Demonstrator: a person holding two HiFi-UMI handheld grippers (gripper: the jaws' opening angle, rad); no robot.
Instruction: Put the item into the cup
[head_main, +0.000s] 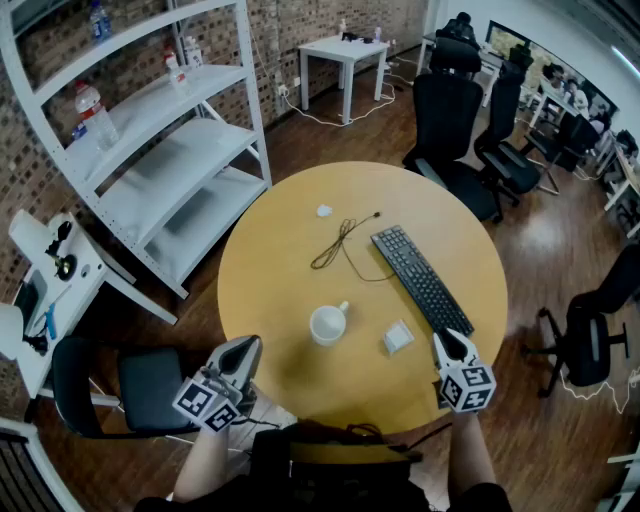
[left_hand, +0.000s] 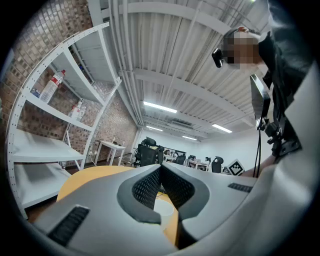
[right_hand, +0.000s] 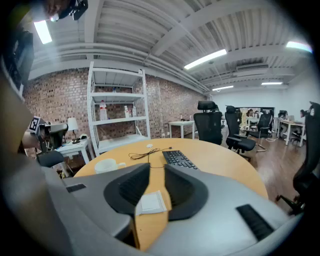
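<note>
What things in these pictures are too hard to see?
- Cup inside: head view, too small to tell if empty; left gripper view, jaws cover most of it.
- White bit by the cable: head view, too small to name.
- Bottle label: head view, too small to read.

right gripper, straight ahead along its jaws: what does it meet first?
Probably the white square item, flat on the table, just ahead in the gap of the right gripper. Depth is unclear, so the gripper might pass above it.
</note>
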